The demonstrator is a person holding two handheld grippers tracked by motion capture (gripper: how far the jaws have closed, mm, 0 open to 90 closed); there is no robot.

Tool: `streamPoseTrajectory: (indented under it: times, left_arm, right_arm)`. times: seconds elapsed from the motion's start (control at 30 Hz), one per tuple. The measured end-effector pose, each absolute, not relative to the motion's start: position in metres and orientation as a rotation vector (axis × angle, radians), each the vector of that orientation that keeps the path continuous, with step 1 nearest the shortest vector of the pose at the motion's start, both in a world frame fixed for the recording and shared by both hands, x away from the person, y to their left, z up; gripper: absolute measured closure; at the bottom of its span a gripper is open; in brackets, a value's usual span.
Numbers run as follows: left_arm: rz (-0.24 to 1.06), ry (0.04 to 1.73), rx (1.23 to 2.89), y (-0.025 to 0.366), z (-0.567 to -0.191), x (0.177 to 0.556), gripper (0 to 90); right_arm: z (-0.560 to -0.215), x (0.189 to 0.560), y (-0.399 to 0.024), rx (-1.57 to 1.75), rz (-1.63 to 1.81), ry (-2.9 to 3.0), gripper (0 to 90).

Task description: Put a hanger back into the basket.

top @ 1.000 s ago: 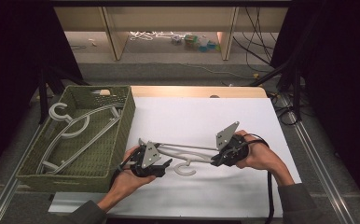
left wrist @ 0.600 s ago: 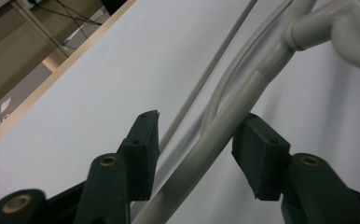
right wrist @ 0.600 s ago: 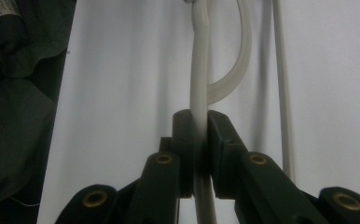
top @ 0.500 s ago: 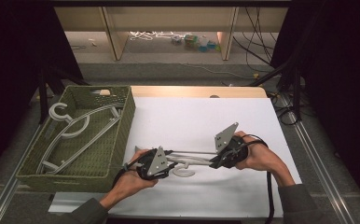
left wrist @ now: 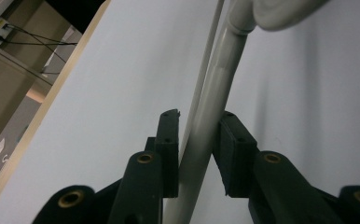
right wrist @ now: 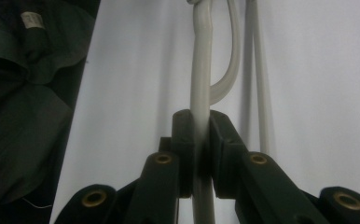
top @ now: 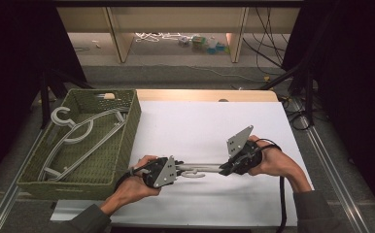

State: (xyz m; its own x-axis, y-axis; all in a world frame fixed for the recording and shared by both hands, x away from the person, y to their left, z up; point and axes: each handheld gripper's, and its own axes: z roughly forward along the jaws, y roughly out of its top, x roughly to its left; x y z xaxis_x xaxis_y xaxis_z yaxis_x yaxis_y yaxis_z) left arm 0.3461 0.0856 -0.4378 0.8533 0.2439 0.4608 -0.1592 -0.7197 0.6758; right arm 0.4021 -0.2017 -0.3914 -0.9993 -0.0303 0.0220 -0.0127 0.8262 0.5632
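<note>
- The green woven basket [top: 127,131] at nine o'clock on the white table [top: 200,121] holds other grey hangers [top: 81,138].
- The left gripper [top: 175,170] has just been closing its jaws around one arm of the pale grey plastic clothes hanger [top: 200,170], which lies at six o'clock; the pads [left wrist: 169,149] look all but touching it.
- The hanger looks light, stiff and smooth, so probably slippery; its thin arms are the natural hold.
- The right gripper [top: 224,169] is clamped on the other arm.

Two black tools, left tool [top: 176,171] and right tool [top: 224,168], each topped by a grey three-cornered plate with small holes, brass-ringed screws on black jaws, black cable trailing, dark, perhaps grey-green, sleeves
</note>
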Motion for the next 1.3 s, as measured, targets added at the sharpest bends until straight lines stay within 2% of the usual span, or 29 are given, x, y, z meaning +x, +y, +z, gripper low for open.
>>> streamPoseTrajectory:
  times: [0.4, 0.53, 0.7, 0.8, 1.07, 1.3]
  left_arm:
    - [0.638, 0.015, 2.316, 0.084, -0.425, 0.343, 78.5]
    - [0.587, 0.070, 2.302, 0.085, -0.422, 0.344, 79.4]
    - [0.515, 0.211, 2.282, 0.091, -0.420, 0.349, 79.5]
    - [0.492, 0.262, 2.267, 0.095, -0.419, 0.352, 79.6]
    - [0.430, 0.374, 2.222, 0.105, -0.414, 0.355, 79.6]
    - [0.407, 0.472, 2.172, 0.117, -0.408, 0.360, 79.5]
  right_arm:
    - [-0.392, 0.412, -0.208, -0.031, -0.982, -2.913, 77.0]
    - [-0.390, 0.415, -0.210, -0.108, -1.043, -2.912, 68.0]
    - [-0.385, 0.416, -0.210, -0.287, -1.118, -2.937, 48.3]
    - [-0.379, 0.416, -0.210, -0.389, -1.190, -2.948, 40.8]
    - [-0.372, 0.407, -0.206, -0.572, -1.292, -3.020, 30.6]
    - [-0.368, 0.393, -0.216, -0.730, -1.487, -3.043, 28.9]
